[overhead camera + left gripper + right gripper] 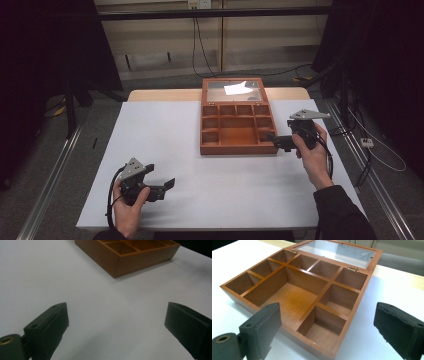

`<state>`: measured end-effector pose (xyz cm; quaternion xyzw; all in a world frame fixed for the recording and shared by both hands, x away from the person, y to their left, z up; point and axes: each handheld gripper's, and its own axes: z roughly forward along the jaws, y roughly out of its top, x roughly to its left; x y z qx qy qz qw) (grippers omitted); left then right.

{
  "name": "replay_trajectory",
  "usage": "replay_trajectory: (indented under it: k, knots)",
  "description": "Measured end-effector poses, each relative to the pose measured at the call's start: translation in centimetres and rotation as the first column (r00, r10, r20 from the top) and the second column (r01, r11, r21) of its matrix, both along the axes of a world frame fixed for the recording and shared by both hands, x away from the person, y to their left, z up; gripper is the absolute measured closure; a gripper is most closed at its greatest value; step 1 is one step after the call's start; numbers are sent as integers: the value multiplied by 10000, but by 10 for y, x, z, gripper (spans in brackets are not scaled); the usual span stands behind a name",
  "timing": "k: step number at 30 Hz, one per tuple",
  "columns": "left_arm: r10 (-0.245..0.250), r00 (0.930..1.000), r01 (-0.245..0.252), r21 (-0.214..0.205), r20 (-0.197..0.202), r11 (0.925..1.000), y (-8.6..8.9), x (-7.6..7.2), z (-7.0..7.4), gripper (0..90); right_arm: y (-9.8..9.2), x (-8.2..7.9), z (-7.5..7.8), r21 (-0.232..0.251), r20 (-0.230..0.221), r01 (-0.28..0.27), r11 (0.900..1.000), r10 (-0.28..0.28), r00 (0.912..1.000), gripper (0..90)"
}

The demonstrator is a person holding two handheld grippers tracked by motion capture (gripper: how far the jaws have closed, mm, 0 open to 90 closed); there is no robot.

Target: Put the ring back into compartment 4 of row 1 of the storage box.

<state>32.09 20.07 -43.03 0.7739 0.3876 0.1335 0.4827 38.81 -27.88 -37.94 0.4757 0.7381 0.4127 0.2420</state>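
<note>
Counter comes first: its white top spreads under everything you work with, a strip of bare wood showing along its far edge. Wooden box sits toward the far right of the middle, its glass lid swung open and lying flat behind it, joined by two small brass hinges that your right gripper view shows. Inside, dividers split the box into one large central compartment with smaller ones around it, all bare wood. Your right gripper is just beside the box's near right corner, its jaws spread wide with nothing between them; in its own view they frame the box's near corner. Your left gripper is well apart from the box, low over the near left part of the counter, its jaws also wide and holding nothing, with only white surface between them.
</note>
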Motion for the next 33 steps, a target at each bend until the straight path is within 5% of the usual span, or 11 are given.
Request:
replay_trajectory:
  k: [10,33]
  knots:
    - [25,10000,-25,2,16,10000,0,0,0,52,-2,-23,-9,-91,101,50,9999,-49,9999,78]
    - [310,9995,-309,-61,74,9995,1,0,1,53,-21,-91,-58,129,4,834,9964,-834,9965,85]
